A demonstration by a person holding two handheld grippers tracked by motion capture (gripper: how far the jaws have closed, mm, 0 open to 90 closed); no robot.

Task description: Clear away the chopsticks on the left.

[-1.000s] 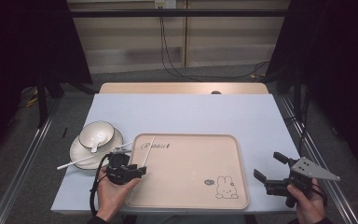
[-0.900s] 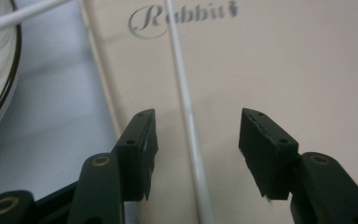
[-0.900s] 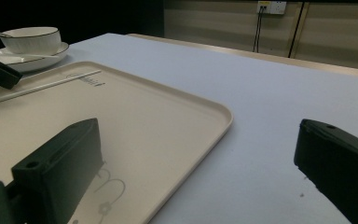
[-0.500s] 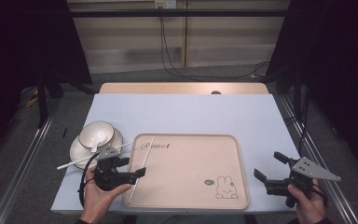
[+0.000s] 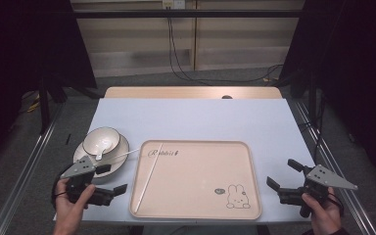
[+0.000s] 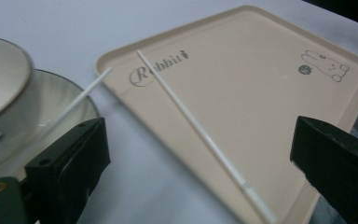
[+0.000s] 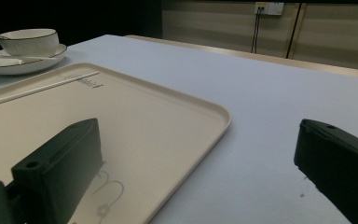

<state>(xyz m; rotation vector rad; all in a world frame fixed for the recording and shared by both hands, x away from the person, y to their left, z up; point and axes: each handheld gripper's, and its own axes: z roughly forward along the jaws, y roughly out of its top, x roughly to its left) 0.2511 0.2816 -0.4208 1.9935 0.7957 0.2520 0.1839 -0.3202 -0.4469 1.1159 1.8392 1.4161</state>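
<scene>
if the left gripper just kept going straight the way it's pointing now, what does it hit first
Most likely the white chopstick lying in the beige tray. The left gripper has just been opening, with nothing between its jaws, and aims over the tray's near left edge. Depth is hard to judge.

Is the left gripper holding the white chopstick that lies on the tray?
No, the left gripper is open beside the tray; the chopstick lies free.

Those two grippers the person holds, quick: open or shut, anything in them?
Left gripper: open, jaws have just been opening, nothing between them; the white chopstick lies on the tray.
Right gripper: open, holding nothing.
</scene>
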